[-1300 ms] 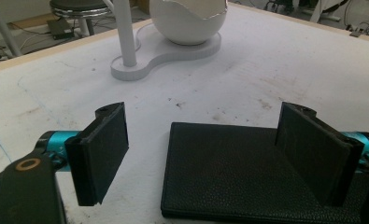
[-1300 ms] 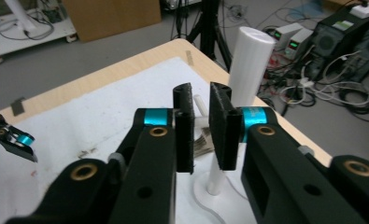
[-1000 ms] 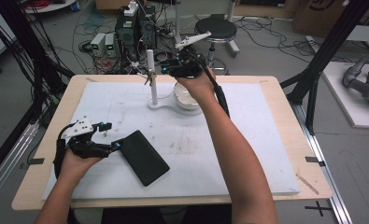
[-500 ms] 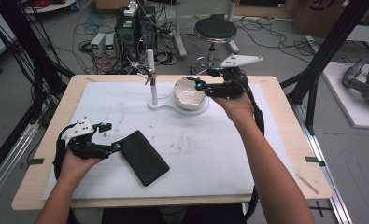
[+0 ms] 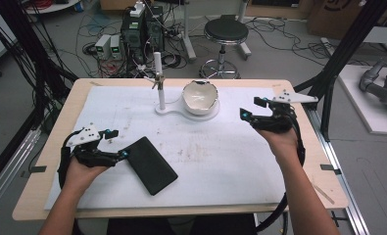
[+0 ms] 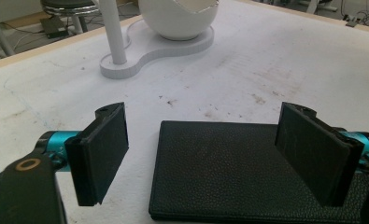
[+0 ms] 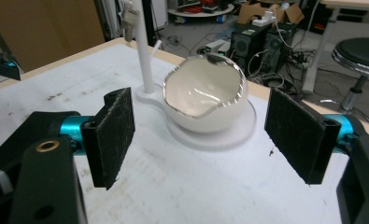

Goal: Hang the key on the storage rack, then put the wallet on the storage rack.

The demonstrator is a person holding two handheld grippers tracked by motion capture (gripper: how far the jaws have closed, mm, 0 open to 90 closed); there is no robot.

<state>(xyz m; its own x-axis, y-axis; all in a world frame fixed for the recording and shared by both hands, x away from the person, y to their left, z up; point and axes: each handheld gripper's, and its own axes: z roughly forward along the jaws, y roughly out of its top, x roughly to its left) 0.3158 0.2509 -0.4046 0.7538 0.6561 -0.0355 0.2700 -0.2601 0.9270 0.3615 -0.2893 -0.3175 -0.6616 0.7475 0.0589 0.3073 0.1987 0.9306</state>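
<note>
Two spread grippers over a table with a black case and a white bowl

The case (image 6: 247,172), grained and flat, runs off the frame bottom in the left gripper view, its right end hidden by a pad. It lies near-left on the white mat (image 5: 220,152), just past the left gripper (image 5: 115,144), jaws wide. The jagged-rimmed bowl (image 7: 204,95) sits on a white stand (image 5: 169,108); the right gripper (image 5: 252,108), also wide, hovers right of it.
</note>
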